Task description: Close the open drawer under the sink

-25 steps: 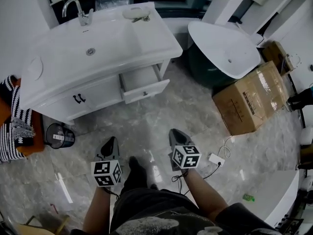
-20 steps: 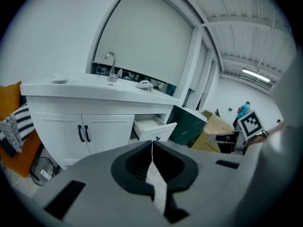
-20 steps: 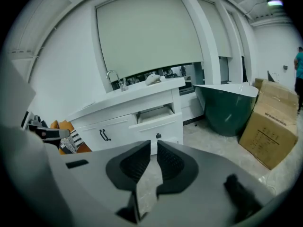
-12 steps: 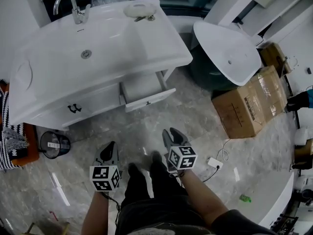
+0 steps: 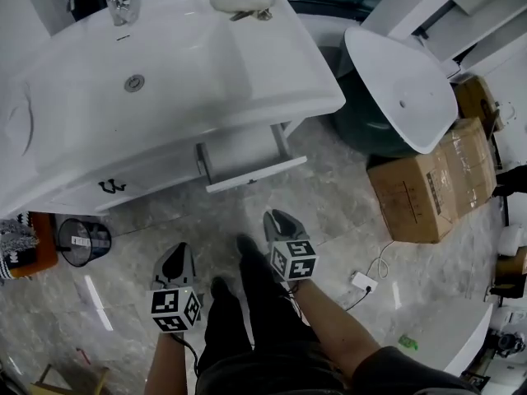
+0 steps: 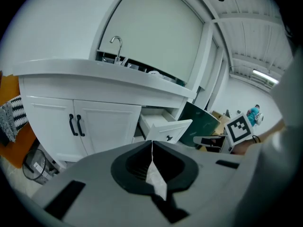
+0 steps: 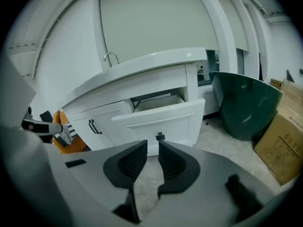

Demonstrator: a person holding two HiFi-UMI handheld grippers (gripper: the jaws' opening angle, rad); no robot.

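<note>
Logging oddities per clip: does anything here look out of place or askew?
The drawer under the sink stands pulled out, while the cabinet doors beside it are shut. A loose dark green basin stands beside a cardboard box, like stored stock.

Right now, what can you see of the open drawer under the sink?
The drawer is glossy white, with a panelled front and one small dark knob at its centre. It stands pulled well out, level, at the right end of the vanity cabinet, just under the sink counter. What shows of its inside looks bare. Only the cabinet touches it.
</note>
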